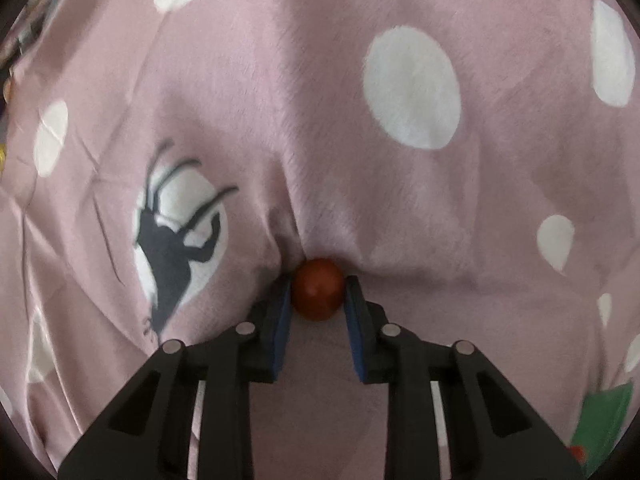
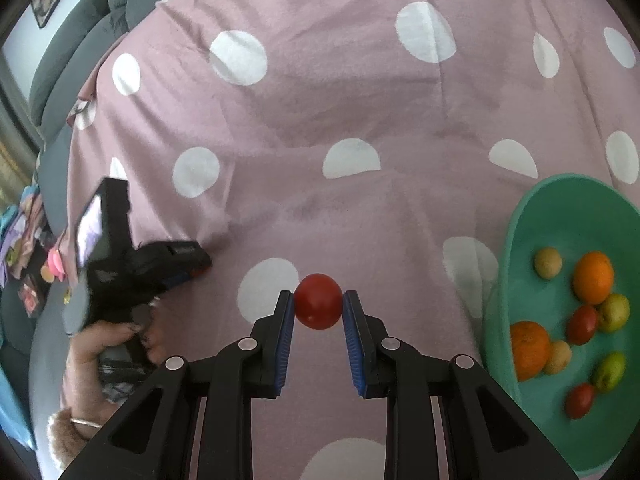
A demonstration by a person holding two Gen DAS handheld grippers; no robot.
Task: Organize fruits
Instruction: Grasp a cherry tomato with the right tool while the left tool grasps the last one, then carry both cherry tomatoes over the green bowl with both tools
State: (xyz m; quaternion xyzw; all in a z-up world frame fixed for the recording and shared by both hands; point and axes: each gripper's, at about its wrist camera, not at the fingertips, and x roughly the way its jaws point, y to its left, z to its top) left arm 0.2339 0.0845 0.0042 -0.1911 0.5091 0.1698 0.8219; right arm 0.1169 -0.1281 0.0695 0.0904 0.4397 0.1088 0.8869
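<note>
In the left wrist view a small red fruit (image 1: 318,289) lies in a fold of the pink spotted blanket (image 1: 320,120), and my left gripper (image 1: 318,290) is shut on it, blue pads against both its sides. In the right wrist view my right gripper (image 2: 318,302) is shut on another red fruit (image 2: 318,301), held above the blanket (image 2: 320,120). A teal bowl (image 2: 520,240) sits at the right with several fruits in it: oranges (image 2: 593,277), red ones (image 2: 582,324) and small green-yellow ones (image 2: 614,312). The left gripper (image 2: 196,266) shows at the left, in a hand (image 2: 100,344); its fingertips are hidden there.
The blanket is soft and creased, with white dots and a dark deer print (image 1: 172,248). Grey cushions (image 2: 80,52) line the far left edge of the bed. Colourful clutter (image 2: 24,248) lies beyond that edge. A green patch (image 1: 604,420) shows at the lower right of the left wrist view.
</note>
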